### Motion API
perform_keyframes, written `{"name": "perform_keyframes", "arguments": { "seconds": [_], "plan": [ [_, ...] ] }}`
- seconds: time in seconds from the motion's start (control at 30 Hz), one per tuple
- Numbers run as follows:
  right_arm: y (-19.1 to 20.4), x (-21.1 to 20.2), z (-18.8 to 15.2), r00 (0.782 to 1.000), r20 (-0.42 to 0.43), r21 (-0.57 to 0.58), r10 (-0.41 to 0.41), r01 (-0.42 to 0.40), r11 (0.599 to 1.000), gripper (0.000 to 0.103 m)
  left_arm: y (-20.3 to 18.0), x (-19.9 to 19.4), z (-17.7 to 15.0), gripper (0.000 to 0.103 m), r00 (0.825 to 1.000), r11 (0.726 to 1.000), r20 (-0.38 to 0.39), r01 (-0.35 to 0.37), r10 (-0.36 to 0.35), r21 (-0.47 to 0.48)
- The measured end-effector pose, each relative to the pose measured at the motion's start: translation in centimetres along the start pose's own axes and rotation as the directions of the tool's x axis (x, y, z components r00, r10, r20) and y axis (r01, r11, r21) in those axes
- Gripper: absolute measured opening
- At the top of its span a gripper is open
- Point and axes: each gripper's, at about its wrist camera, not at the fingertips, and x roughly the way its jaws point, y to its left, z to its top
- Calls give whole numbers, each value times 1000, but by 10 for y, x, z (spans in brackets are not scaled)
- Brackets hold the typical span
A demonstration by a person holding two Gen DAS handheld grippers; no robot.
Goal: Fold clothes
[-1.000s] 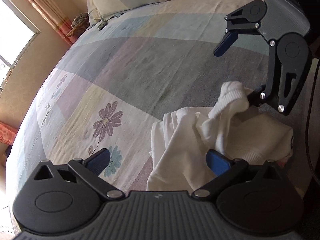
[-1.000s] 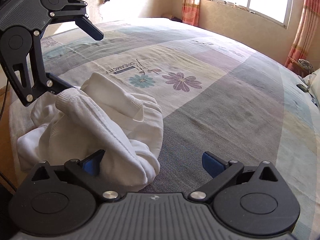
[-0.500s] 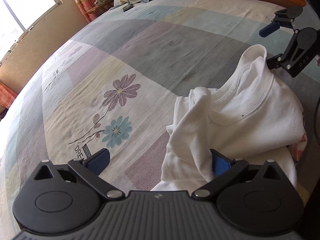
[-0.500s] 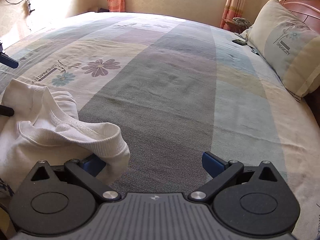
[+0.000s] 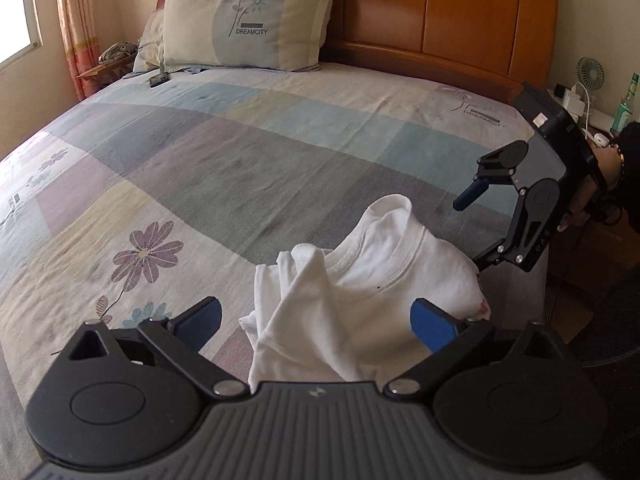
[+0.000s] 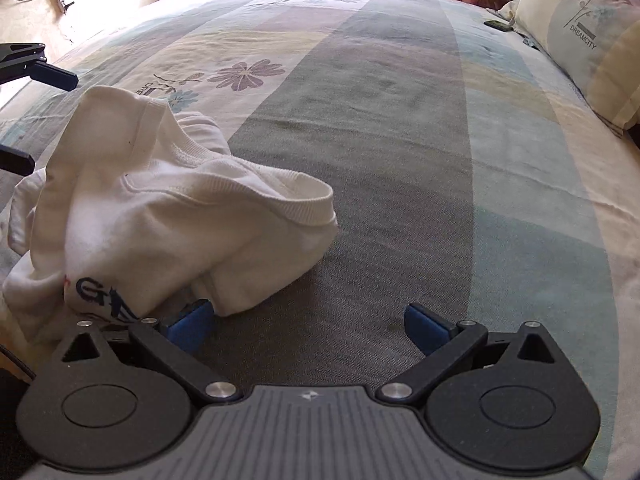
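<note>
A white T-shirt (image 5: 384,276) lies crumpled on the patchwork bedsheet (image 5: 240,168) near the bed's right edge, ribbed collar facing up. My left gripper (image 5: 316,322) is open, with the shirt's near folds lying loose between its blue fingers. Beyond the shirt my right gripper (image 5: 470,236) is open; its lower finger is hidden behind the cloth. In the right wrist view the T-shirt (image 6: 160,208), with dark printed letters, bulges against the left finger of my open right gripper (image 6: 308,326). The left gripper (image 6: 44,120) shows at the left edge there.
A pillow (image 5: 248,20) leans on the wooden headboard (image 5: 440,20), with a small dark device (image 5: 159,80) lying beside it. A nightstand with a fan (image 5: 590,74) and a bottle stands right of the bed. A person's hand (image 5: 580,208) holds the right gripper.
One second ago the right gripper's lower finger held a fold of the shirt up. That fold has dropped and the shirt rests as a heap. Both views have swung toward the headboard.
</note>
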Motion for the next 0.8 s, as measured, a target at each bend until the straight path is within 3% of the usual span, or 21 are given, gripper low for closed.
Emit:
{"name": "perform_keyframes", "arguments": {
  "seconds": [0.1, 0.17, 0.23, 0.4, 0.5, 0.57, 0.67, 0.7, 0.77, 0.8],
  "plan": [
    [2, 13, -13, 998, -48, 12, 36, -35, 999, 103, 10, 16, 10, 84, 998, 998, -21, 59, -60, -38],
    [5, 19, -17, 998, -55, 7, 32, -32, 999, 103, 12, 26, 12, 69, 994, 992, -45, 99, -103, -79],
    [8, 20, -19, 999, -43, -11, 18, -19, 1000, 103, 15, 35, 14, 63, 987, 983, -66, 137, -146, -120],
    [6, 19, -27, 1000, -9, -16, 17, -17, 1000, 103, 22, 36, 10, 62, 976, 967, -74, 188, -203, -172],
    [6, 19, -29, 1000, 11, -25, 13, -12, 1000, 103, 26, 36, 8, 52, 968, 955, -78, 218, -237, -204],
    [5, 18, -30, 1000, 23, -27, 10, -9, 1000, 103, 29, 36, 7, 34, 962, 945, -79, 237, -260, -224],
    [3, 19, -32, 999, 43, -29, 9, -8, 1000, 103, 29, 39, 6, 21, 953, 935, -91, 261, -289, -240],
    [3, 19, -33, 999, 48, -30, 10, -8, 1000, 103, 26, 42, 6, 18, 954, 941, -110, 248, -278, -230],
    [3, 19, -35, 998, 58, -33, 10, -8, 999, 103, 18, 47, 6, 7, 967, 973, -175, 154, -184, -174],
    [3, 19, -35, 998, 61, -32, 8, -6, 999, 103, 19, 45, 7, 6, 973, 979, -177, 120, -149, -164]
  ]
}}
